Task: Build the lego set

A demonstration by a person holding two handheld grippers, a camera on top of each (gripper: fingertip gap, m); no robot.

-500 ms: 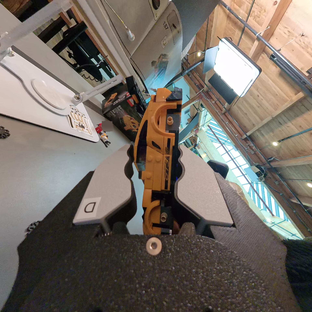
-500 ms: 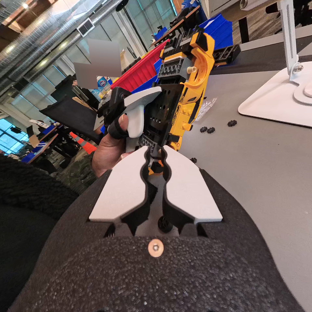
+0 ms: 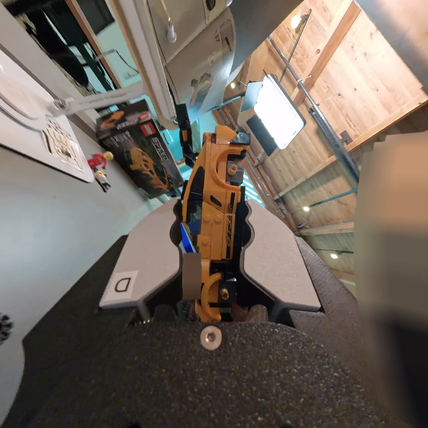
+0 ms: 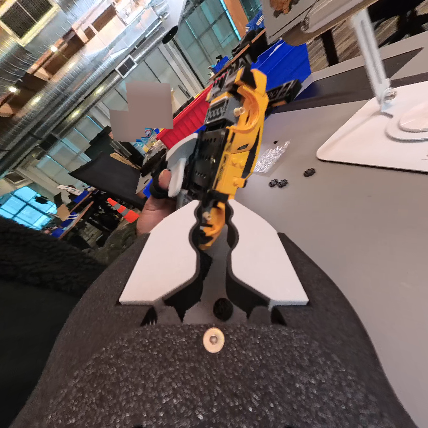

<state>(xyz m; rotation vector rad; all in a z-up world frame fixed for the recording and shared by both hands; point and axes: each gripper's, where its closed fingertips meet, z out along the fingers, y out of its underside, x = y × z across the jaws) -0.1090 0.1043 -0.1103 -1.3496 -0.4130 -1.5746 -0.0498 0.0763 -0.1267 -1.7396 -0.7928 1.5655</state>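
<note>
Bodywork on your yellow-and-black brick car (image 3: pixel 215 208) looks finished; left gripper (image 3: pixel 212 220) jaws grasp it, right gripper (image 4: pixel 214 222) jaws released; bare axles, black wheels (image 4: pixel 278 183) on the grey table (image 4: pixel 347 231) beyond it.

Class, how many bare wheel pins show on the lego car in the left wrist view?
2: one pin in the far wheel arch of the lego car, one in the near arch. Its other side is hidden.
</note>
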